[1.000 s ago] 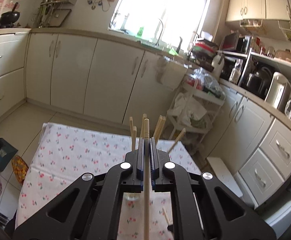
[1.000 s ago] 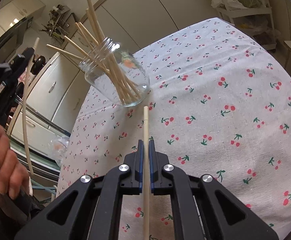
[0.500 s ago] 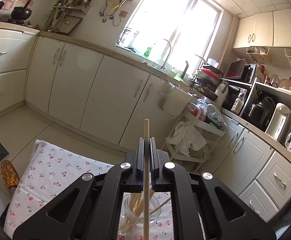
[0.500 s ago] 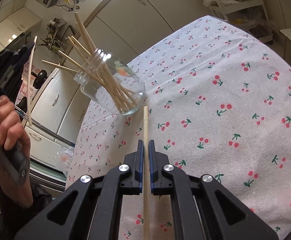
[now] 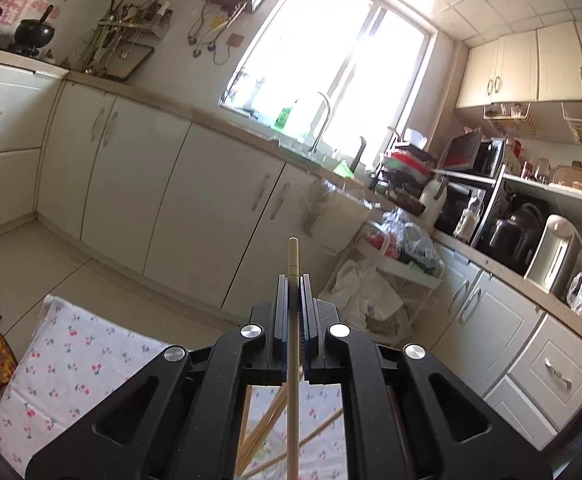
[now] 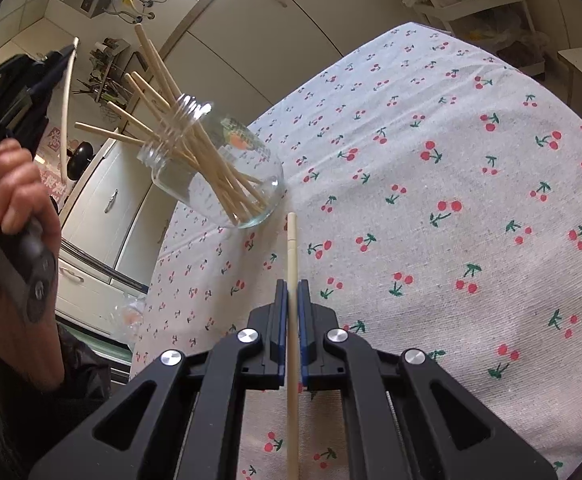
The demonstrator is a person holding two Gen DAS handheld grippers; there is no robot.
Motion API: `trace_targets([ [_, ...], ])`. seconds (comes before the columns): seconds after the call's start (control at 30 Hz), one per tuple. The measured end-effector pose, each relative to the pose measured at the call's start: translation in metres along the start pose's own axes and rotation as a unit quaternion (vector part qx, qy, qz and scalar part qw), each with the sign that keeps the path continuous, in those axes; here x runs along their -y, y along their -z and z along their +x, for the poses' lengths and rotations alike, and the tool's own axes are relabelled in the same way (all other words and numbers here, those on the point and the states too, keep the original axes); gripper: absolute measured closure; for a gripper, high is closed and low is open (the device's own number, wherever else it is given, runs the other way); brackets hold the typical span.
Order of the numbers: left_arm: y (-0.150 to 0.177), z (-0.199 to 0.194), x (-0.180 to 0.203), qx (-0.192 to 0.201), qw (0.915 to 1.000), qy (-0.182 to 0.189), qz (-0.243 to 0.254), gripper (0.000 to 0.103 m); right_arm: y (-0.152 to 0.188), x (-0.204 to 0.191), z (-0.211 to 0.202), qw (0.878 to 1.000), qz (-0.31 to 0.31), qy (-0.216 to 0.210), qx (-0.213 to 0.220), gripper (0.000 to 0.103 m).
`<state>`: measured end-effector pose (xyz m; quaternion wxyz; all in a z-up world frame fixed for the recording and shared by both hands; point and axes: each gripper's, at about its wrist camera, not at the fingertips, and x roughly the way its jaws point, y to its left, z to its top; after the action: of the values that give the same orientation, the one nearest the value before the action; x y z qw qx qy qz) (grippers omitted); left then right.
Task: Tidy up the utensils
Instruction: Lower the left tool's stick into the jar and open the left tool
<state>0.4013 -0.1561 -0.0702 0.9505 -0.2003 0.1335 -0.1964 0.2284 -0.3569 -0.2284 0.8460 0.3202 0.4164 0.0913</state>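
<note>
Left gripper now higher over jar, clamping chopstick; right gripper likewise clamping another chopstick.

This was a home kitchen; cream cabinets ran under a sunlit window; a faucet, kettle and microwave crowded the counter.

Tablecloth white with red cherries, green stems; chopsticks pale tan in the clear jar; grippers black, pads blue; cabinets behind cream.

Black gripper, silver screws, bare hand
</note>
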Motion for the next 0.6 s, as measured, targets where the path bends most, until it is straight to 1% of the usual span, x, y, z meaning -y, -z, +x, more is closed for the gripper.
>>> trace_targets([
  [0.2, -0.001, 0.018, 0.004, 0.009, 0.9999, -0.005, -0.002, 0.098, 0.001, -0.003, 0.003, 1.000, -0.009, -0.001, -0.008, 0.097],
  [0.6, 0.017, 0.033, 0.002, 0.003, 0.9999, -0.011, 0.002, 0.098, 0.000, -0.003, 0.007, 1.000, -0.008, -0.005, -0.015, 0.097],
])
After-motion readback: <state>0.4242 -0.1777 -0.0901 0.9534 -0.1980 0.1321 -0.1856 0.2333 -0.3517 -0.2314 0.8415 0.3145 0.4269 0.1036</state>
